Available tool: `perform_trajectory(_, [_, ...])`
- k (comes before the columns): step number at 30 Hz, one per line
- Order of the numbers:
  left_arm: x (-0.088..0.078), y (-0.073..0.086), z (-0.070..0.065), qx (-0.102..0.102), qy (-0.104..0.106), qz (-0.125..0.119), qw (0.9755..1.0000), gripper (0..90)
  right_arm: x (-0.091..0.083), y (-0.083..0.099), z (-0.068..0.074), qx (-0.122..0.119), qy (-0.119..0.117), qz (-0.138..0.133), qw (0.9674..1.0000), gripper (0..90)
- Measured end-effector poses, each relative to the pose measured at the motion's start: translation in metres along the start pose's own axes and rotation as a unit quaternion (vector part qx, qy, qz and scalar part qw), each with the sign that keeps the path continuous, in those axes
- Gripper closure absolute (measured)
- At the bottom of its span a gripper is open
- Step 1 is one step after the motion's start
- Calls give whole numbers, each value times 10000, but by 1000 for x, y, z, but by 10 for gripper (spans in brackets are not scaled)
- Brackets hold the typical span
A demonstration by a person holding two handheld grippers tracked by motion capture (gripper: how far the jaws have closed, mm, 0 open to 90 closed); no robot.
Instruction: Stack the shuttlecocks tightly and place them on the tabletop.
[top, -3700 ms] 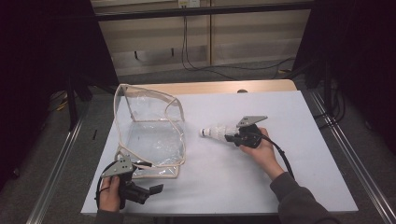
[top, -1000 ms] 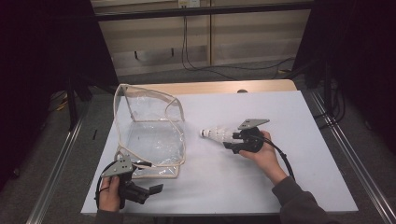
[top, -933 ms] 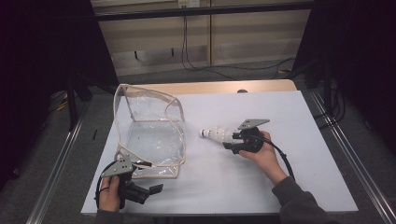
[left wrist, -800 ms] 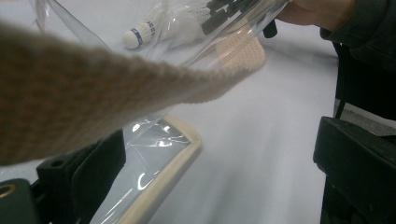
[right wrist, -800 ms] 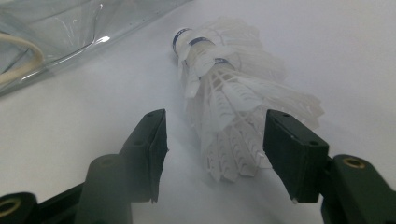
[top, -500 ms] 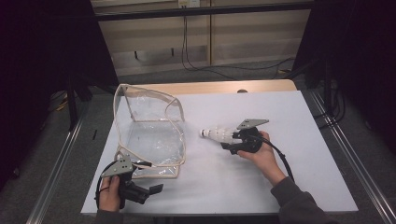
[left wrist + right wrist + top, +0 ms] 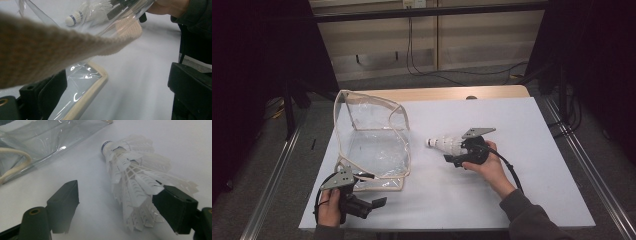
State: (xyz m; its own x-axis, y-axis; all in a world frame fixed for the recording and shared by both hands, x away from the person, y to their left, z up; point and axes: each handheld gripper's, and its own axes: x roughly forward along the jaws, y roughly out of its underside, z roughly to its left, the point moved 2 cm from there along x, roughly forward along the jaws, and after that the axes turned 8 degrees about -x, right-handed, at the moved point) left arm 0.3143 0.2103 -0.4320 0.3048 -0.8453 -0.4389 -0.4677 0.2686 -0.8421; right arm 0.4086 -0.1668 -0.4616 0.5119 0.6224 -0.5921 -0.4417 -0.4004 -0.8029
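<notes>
On my white table (image 7: 532, 165) the clear plastic bag with cream trim (image 7: 372, 137) stands open. My left gripper (image 7: 110, 100) holds spread jaws at its near corner. My right gripper (image 7: 120, 205), jaws just opening, leaves the white feathered shuttlecock (image 7: 132, 177) lying between them, against one pad.

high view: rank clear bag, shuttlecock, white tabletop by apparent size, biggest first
1. White tabletop, by far the largest.
2. Clear bag, covering much of the tabletop's left part.
3. Shuttlecock, smallest, lying by the right gripper; part of its feather end is hidden by that gripper, but the ranking is not in doubt.
</notes>
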Motion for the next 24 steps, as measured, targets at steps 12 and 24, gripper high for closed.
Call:
perform_trajectory(12, [0, 0, 0, 1, 9, -6, 10000, 23, 6, -1, 2, 69, -49, -15, 10000, 161])
perform_trajectory(24, [0, 0, 0, 2, 9, -4, 10000, 23, 10, -1, 2, 51, 63, 24, 10000, 201])
